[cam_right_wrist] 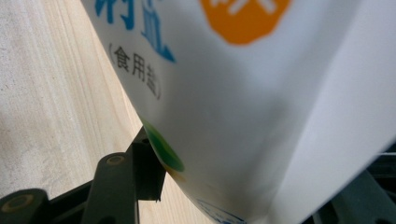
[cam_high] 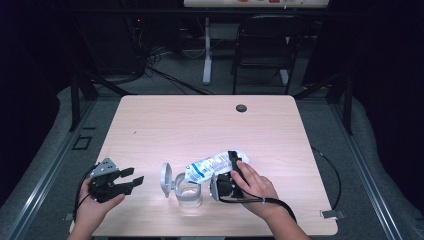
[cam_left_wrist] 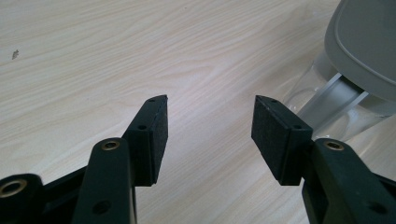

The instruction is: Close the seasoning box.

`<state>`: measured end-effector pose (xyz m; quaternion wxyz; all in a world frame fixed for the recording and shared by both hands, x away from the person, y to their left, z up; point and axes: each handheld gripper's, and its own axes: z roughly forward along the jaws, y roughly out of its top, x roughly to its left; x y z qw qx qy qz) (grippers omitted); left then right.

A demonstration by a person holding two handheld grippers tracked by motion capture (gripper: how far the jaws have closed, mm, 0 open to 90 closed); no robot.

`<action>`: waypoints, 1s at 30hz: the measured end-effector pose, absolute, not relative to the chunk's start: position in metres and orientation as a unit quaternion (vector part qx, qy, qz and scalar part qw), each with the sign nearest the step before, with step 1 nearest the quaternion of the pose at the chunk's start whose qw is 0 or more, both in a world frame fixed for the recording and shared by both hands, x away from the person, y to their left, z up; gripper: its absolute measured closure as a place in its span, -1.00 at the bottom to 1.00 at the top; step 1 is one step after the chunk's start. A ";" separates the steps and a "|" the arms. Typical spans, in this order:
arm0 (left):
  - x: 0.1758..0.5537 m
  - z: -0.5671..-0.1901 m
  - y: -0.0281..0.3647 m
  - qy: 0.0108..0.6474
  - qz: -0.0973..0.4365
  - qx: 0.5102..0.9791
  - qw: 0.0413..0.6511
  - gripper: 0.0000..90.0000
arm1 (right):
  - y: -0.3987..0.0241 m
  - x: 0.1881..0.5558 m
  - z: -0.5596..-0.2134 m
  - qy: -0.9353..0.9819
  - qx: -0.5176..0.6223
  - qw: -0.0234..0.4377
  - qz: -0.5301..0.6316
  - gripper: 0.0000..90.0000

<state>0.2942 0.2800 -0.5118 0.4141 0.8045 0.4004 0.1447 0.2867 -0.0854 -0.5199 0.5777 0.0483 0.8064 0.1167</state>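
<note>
Pouch point(cam_high: 214, 166) clamped between right fingers point(cam_high: 235, 165), tilted over jar point(cam_high: 189, 192), left fingers point(cam_high: 131, 179) wide, apart.

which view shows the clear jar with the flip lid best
The high view: the clear jar stands whole near the table's front edge, its grey lid swung open, the white bag tipped over its mouth. The left gripper view catches just its lid and hinge at the right edge.

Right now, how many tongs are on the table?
2. The left tongs hang open left of the clear jar. The right tongs grip the white bag tilted over that jar.
</note>
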 end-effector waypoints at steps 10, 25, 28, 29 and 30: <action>0.294 -0.512 0.280 0.401 0.146 0.804 0.414 0.04 | -0.083 0.286 -0.520 0.804 0.033 0.584 0.105 -0.01; 0.294 -0.512 0.281 0.403 0.145 0.804 0.414 0.04 | -0.078 0.285 -0.519 0.799 0.013 0.595 0.088 0.00; 0.294 -0.511 0.282 0.400 0.147 0.804 0.414 0.04 | -0.078 0.285 -0.519 0.797 0.011 0.597 0.090 0.00; 0.294 -0.511 0.282 0.400 0.147 0.804 0.414 0.04 | -0.078 0.285 -0.519 0.797 0.011 0.597 0.090 0.00; 0.294 -0.511 0.282 0.401 0.146 0.804 0.414 0.04 | -0.077 0.286 -0.519 0.796 0.006 0.599 0.090 0.00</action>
